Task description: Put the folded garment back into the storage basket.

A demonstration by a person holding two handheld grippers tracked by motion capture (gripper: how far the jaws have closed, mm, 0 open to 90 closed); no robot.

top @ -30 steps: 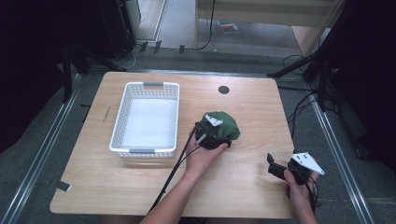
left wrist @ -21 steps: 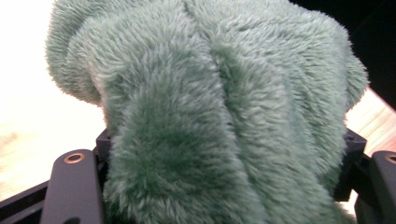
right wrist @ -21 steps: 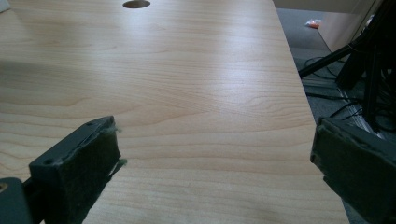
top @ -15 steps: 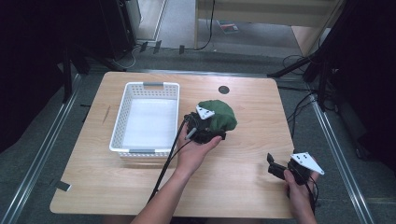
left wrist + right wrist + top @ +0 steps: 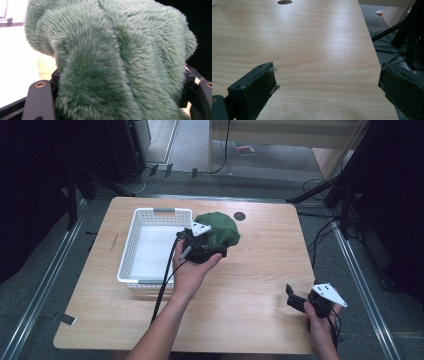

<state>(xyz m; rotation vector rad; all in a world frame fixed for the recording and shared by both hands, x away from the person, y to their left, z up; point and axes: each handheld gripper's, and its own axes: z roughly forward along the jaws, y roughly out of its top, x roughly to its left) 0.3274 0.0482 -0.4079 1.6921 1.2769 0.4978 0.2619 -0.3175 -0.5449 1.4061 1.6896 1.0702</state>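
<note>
A fluffy green plush cloth (image 5: pixel 219 229) hangs bunched in my left gripper (image 5: pixel 207 251), which is shut on it just right of the white basket (image 5: pixel 131 245). Up close in the left gripper view the green plush (image 5: pixel 117 60) bulges between the two black jaws and hides most of what lies behind. My right gripper (image 5: pixel 296 301) rests low at the table's near right corner, open, with bare wood between its padded fingers (image 5: pixel 255 87).
The white slatted basket stands on the left half of the wooden table (image 5: pixel 260 270), its inside bare. A round cable hole (image 5: pixel 240 216) sits near the far edge. Black stands and cables crowd the floor to the right.
My left gripper has carried the green plush up and leftward, from the table's middle to the basket's right rim. The right gripper has stayed put.
</note>
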